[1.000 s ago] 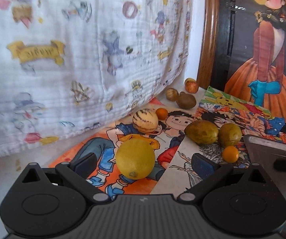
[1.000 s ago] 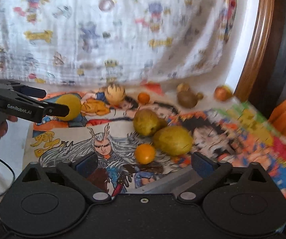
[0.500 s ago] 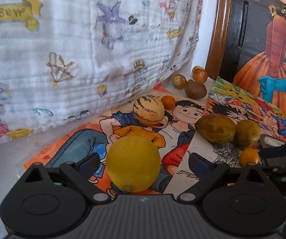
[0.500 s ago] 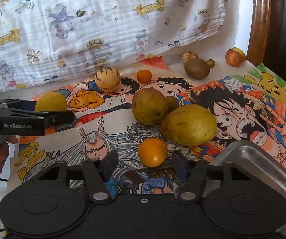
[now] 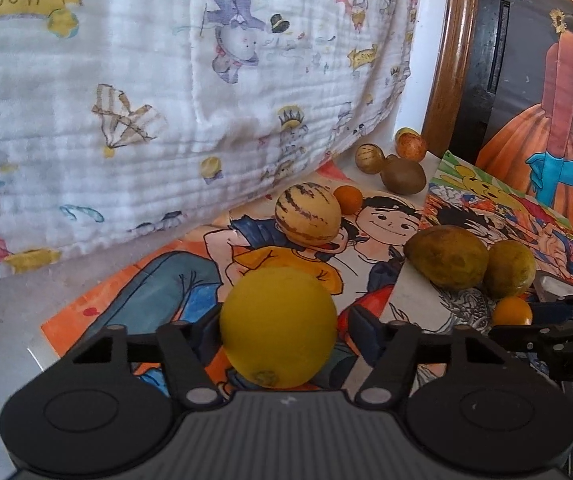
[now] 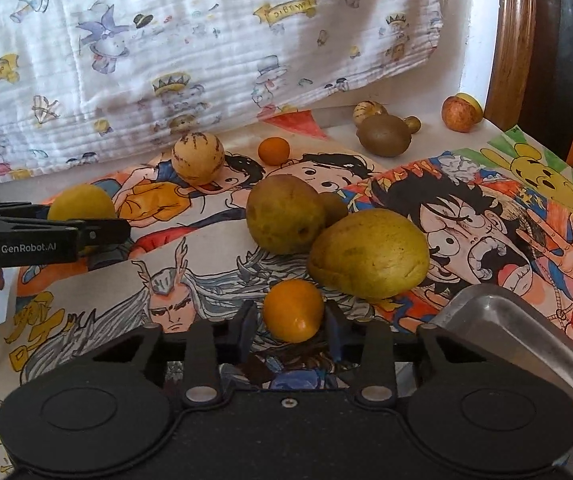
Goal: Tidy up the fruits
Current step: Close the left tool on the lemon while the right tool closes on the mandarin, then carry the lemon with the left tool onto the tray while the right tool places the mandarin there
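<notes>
A yellow round fruit (image 5: 278, 326) lies on the cartoon posters (image 5: 174, 280) between the fingers of my left gripper (image 5: 285, 316). Its jaws are closing and the pads meet the fruit's sides. The right wrist view shows that gripper (image 6: 102, 236) side-on at the left, in front of the yellow fruit (image 6: 82, 206). A small orange fruit (image 6: 292, 310) sits between the pads of my right gripper (image 6: 291, 314), whose jaws are closing onto it; the pads touch both sides. In the left wrist view the same small orange (image 5: 512, 311) shows at the right.
Just beyond the right gripper lie two green-brown mangoes (image 6: 368, 254) (image 6: 284, 214). Further back lie a striped melon (image 6: 197, 158), another small orange (image 6: 273, 151), a kiwi (image 6: 384, 135) and a peach (image 6: 460, 114). A metal tray (image 6: 506, 320) lies at the lower right. A printed cloth (image 6: 206, 40) hangs behind.
Both grippers moved forward and down to their fruits. Their jaws went from wide open to closed in around the yellow fruit and the small orange.
</notes>
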Available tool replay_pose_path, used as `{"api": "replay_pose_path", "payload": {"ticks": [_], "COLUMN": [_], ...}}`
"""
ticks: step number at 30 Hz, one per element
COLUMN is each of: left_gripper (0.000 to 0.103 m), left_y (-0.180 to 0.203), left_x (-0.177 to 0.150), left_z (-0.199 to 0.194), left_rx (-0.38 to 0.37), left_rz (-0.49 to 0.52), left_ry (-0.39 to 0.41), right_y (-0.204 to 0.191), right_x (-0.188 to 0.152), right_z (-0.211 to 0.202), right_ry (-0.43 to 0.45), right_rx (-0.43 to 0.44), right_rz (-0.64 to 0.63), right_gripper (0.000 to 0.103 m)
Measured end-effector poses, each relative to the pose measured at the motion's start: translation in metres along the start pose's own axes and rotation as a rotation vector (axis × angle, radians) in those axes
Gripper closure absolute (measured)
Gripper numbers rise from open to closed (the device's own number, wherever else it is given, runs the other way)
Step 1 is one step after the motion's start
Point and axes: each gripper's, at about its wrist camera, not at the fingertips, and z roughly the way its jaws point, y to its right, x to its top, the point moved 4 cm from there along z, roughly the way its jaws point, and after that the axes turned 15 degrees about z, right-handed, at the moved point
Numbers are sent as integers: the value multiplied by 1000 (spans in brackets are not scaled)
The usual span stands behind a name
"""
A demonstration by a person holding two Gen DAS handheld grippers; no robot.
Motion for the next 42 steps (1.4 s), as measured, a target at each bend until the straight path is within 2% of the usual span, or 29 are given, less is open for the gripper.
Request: {"api": "replay_pose_path", "payload": {"ticks": [4,10,16,23,30,36,42], "left_gripper": [42,43,43,43,43,43,43], "left_y": [0,3,12,32,68,110,155], "left_x": [-1,0,2,10,26,40,54], "left_z": [0,0,-7,-24,-34,-31,-24], "left_rx": [21,41,18,-13,-72,-194,-254], "left_rz": [13,26,23,41,52,43,116], "left_ry": [-6,-15,-22,-5,26,46,39], "right_y": [-1,-2,-5,3,53,102,141], "right_x": [-1,-1,-4,-3,-6,-19,-33], "right_z": [0,0,-7,-33,-73,-98,-105], "right_ry": [6,5,-8,29,103,166,218], "right_rx": [-3,15,75,110,41,-34,-115], "right_rz": [-6,-3,16,46,99,140,182], "right_gripper": [69,69,69,69,69,69,69]}}
